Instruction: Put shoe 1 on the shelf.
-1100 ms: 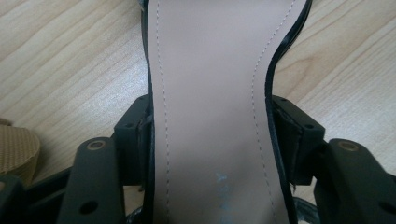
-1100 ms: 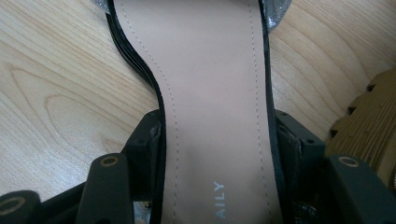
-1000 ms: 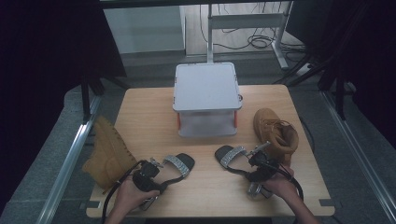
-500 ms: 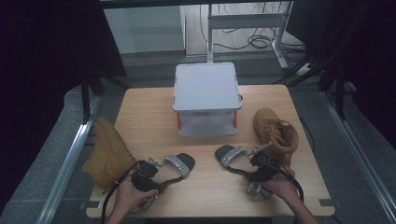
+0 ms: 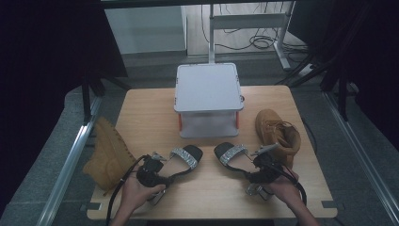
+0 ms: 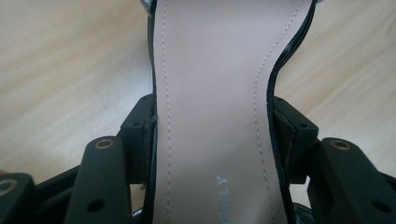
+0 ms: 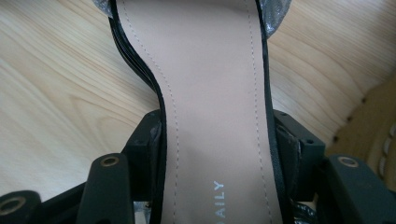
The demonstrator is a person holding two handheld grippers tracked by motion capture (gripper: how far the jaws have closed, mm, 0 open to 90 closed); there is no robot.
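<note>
High view: the wooden table [image 5: 155, 108] is carrying everything, with a white lidded box [image 5: 207, 87] standing at its far middle. A tan boot [image 5: 107, 149] is lying at the table's left edge, partly overhanging it, and a second tan boot [image 5: 277, 133] is lying on the right side, just beside the right sandal. Two black sandals with glittering silver toe straps are lying near the front edge, toes pointing toward the box: the left sandal [image 5: 184, 157] and the right sandal [image 5: 231, 154], apart from each other. The left gripper [image 5: 151, 170], held in the person's left hand [image 5: 136, 192], is gripping the left sandal at its narrow waist; in the left gripper view the black jaws are pressing on both edges of the beige insole [image 6: 212, 107], having just been closing on it. The right gripper [image 5: 263, 170], held in the right hand [image 5: 282, 188], is clamping the right sandal likewise; in the right gripper view its jaws are bearing on both sides of the insole [image 7: 217, 116], above printed lettering.
</note>
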